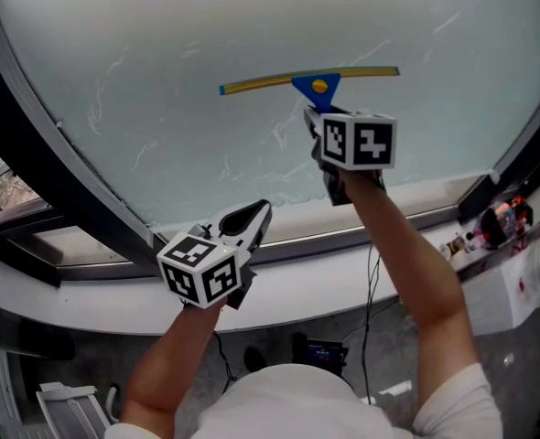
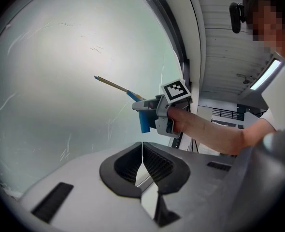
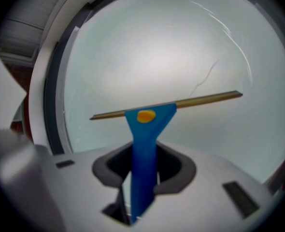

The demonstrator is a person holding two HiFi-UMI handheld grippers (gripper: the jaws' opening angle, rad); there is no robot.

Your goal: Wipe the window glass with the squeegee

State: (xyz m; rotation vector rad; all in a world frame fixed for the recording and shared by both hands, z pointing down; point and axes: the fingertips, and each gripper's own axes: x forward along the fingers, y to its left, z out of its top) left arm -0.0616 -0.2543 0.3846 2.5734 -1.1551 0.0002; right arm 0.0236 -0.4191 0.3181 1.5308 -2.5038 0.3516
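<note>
Indoor workroom, large window glass, white sill, floor cables, ceiling strip light

support: white window sill | on it: small gadgets, right end
</note>
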